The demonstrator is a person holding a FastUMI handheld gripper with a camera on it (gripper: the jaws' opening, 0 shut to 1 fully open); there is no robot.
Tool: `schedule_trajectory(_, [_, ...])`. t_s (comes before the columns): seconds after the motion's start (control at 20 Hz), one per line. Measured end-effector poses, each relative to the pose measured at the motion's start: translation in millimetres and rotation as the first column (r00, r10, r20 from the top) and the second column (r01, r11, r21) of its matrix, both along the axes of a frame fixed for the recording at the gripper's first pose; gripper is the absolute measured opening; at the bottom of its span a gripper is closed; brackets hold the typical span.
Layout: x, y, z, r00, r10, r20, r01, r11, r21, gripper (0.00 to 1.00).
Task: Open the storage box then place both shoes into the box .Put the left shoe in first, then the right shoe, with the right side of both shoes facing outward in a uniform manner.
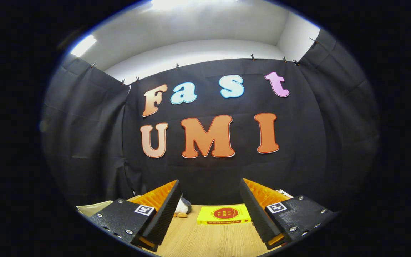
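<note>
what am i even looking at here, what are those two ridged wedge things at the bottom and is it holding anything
The camera rides on a handheld gripper, a two-finger tool a person carries instead of a robot arm. It looks forward along the fingers, so the two ridged wedges are the tool's own fingers seen from behind. They stand wide apart with nothing between them, so nothing is held. Beyond them lies a wooden tabletop. On it, just ahead between the fingers, sits a flat yellow box with a round red mark. Near the left finger something pale and rounded peeks out, too hidden to name. The dark cloth behind is the booth's wall.
</note>
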State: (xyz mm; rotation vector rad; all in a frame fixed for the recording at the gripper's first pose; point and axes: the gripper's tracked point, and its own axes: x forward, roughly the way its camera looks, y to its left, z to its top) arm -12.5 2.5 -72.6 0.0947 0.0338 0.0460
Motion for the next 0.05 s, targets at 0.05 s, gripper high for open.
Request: schedule_trajectory(0.05, [-0.8, -1.0, -1.1, 1.000, -0.002, -0.005, 0.002, 1.000, 0.002, 0.98])
